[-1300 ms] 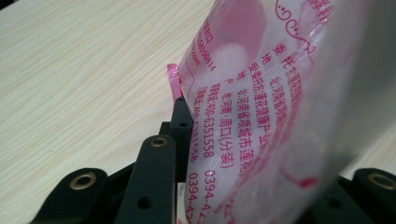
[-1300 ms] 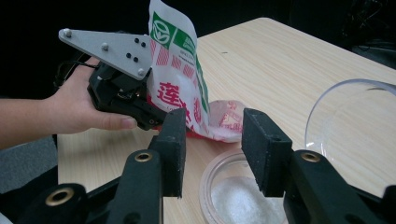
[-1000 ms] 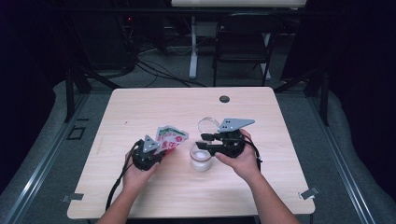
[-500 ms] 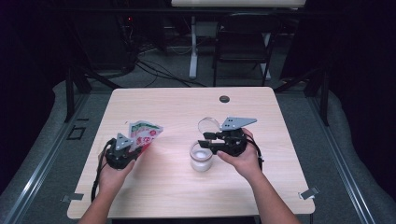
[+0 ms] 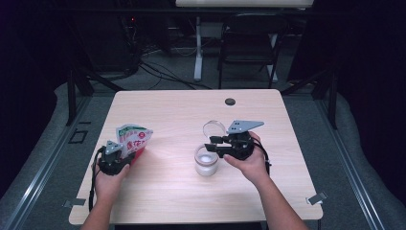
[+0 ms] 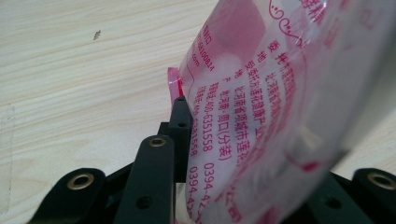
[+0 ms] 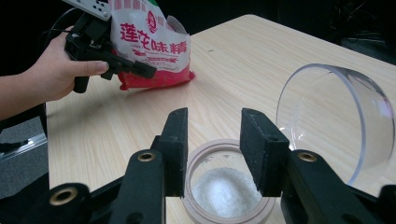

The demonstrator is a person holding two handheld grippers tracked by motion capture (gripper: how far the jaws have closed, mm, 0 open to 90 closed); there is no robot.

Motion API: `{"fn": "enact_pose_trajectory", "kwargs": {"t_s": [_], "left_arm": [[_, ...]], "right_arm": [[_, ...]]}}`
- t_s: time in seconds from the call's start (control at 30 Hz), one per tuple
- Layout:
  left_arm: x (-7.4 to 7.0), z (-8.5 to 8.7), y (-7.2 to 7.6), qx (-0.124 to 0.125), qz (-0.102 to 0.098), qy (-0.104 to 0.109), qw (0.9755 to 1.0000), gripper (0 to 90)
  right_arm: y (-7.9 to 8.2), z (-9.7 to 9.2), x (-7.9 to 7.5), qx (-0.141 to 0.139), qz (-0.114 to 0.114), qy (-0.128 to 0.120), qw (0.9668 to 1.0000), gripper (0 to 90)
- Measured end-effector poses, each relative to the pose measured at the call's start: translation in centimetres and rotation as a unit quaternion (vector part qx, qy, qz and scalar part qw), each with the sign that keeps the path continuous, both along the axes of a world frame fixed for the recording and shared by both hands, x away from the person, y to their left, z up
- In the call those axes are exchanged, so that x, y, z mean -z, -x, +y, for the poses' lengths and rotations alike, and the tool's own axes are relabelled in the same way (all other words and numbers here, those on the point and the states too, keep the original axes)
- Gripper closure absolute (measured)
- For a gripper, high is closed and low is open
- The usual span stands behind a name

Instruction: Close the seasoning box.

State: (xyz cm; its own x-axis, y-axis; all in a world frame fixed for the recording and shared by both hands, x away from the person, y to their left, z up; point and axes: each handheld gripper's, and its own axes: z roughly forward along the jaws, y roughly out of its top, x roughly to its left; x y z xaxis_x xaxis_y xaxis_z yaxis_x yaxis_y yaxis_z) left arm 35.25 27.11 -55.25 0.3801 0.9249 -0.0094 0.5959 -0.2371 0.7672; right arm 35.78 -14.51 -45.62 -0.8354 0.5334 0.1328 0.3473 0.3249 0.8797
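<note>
Two hands low over table, left fingers point(image 5: 125, 154) grasping pouch point(image 5: 133, 140), right fingers point(image 7: 214, 149) seemingly released above jar point(image 7: 227, 192).

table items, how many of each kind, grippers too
seasoning bag: 1
glass jar with white powder: 1
clear lid: 1
round black cable port: 1
grippers: 2, left gripper and right gripper
total: 6

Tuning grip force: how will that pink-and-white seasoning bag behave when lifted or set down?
Probably floppy: the bag is thin printed film that creases around the left gripper. Likely slippery, since the film looks glossy. Its torn-open top suggests it could slump or spill if stood upright carelessly.
</note>
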Motion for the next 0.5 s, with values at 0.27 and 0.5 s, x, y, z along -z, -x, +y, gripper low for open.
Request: {"fn": "enact_pose_trajectory", "kwargs": {"t_s": [0.27,0.5], "left_arm": [[0.27,0.03,0.03,0.007,0.014,0.019,0.9997,63.9],[-0.64,-0.16,0.87,0.011,-0.016,0.03,0.9994,41.1]], "right_arm": [[-0.09,-0.11,0.04,0.004,-0.001,0.004,1.0,62.6],[-0.14,-0.34,0.0,0.009,-0.001,0.002,1.0,62.6]]}}
